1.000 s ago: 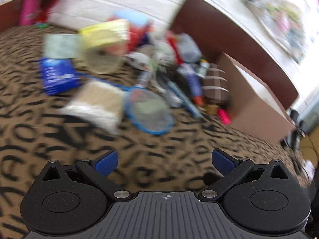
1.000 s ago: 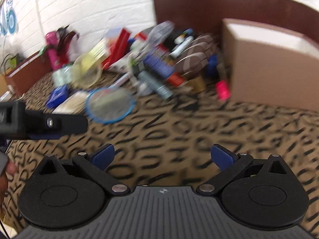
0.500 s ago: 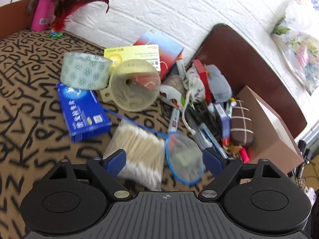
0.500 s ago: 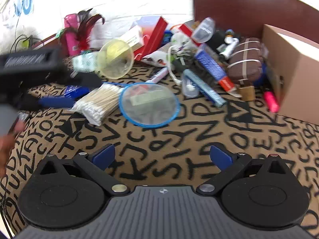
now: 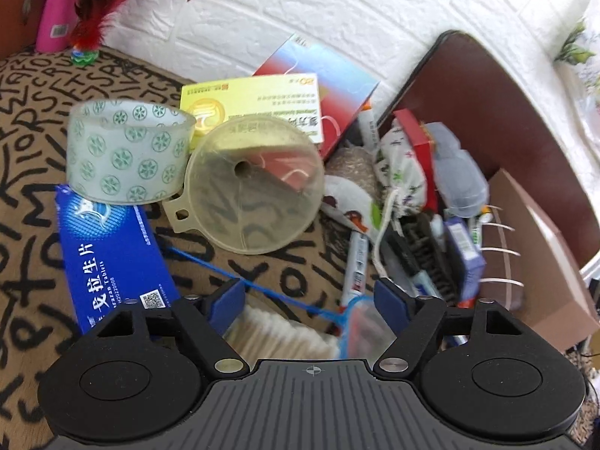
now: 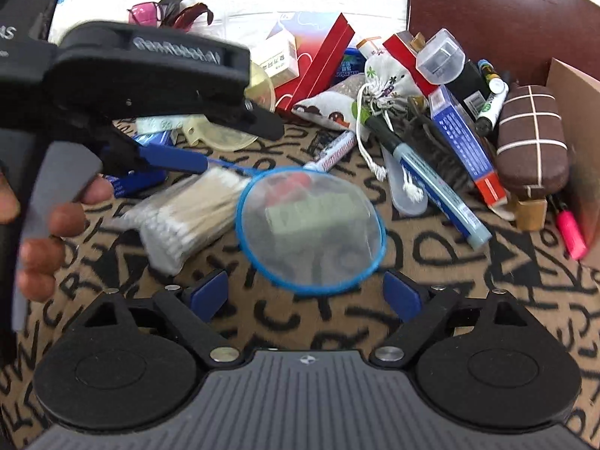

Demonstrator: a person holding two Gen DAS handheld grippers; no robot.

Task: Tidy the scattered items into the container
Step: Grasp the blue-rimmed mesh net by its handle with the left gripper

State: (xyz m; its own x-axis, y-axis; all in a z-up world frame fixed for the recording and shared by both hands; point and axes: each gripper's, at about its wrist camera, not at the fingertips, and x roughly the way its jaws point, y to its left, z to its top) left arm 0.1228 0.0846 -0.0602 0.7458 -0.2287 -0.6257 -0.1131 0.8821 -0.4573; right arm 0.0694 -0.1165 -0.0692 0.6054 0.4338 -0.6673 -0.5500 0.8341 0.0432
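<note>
Beside the net [image 6: 311,225], the swab pack [image 5: 277,332] lies between the left claw's [image 5: 310,298] spread fingers, untouched. The blue box [image 5: 112,255] left of it reads "Tablets"; the cardboard box [image 6: 573,112] stands far right, and the right claw [image 6: 305,292] gapes empty.

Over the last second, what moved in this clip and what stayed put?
Both claws closed in on the clutter. The left claw, open, now hovers over the cotton swabs; the right claw, open, is nearer the blue net. Nothing was grasped. The tape, funnel and box stayed put.
</note>
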